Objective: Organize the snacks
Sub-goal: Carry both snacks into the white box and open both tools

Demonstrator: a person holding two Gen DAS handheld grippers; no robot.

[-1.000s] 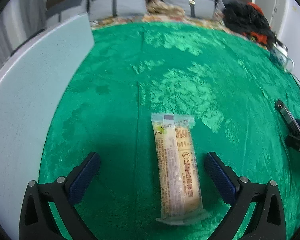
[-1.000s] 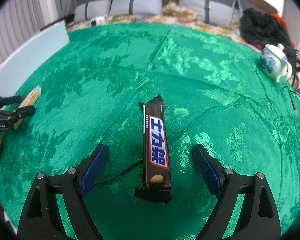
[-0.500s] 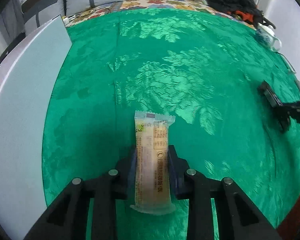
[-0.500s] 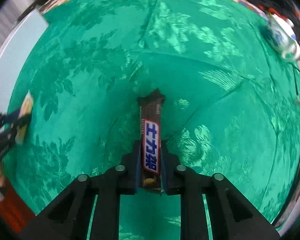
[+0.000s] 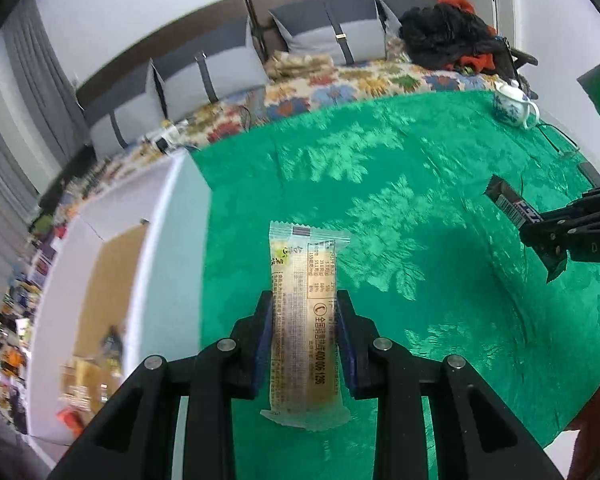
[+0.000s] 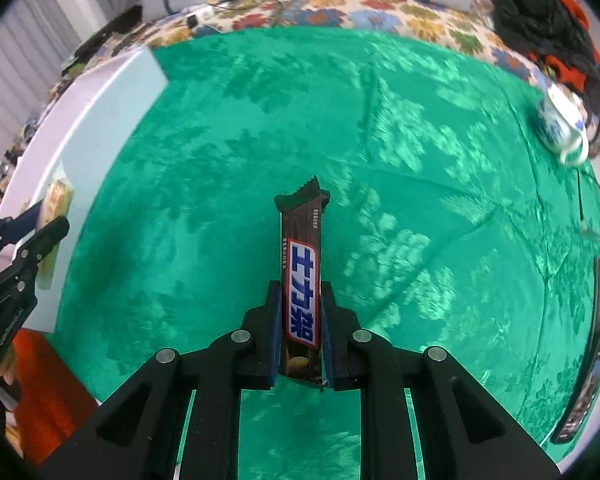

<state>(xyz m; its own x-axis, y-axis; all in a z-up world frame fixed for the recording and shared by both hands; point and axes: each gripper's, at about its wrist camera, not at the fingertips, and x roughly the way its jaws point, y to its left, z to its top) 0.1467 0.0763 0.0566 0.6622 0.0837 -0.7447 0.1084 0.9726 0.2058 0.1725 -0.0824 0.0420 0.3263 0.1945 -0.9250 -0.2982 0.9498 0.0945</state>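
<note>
My left gripper [image 5: 304, 300] is shut on a clear-wrapped beige snack bar [image 5: 304, 312] and holds it above the green tablecloth [image 5: 400, 184], just right of a white box [image 5: 172, 248]. My right gripper [image 6: 300, 292] is shut on a brown chocolate bar [image 6: 302, 280] with a blue and white label, lifted over the cloth. The right gripper with its bar [image 5: 508, 202] also shows at the right of the left wrist view. The left gripper with its bar [image 6: 54, 208] shows at the left edge of the right wrist view.
The white box [image 6: 88, 120] has an open top with a brown floor [image 5: 112, 280] and some items inside. A blue and white teapot [image 6: 562, 128] stands at the far right. A phone [image 6: 592, 380] lies near the right edge. A sofa [image 5: 300, 40] is behind.
Both grippers closed on their bars about half a second ago and have since lifted them off the cloth. The left one has swung toward the white box.
</note>
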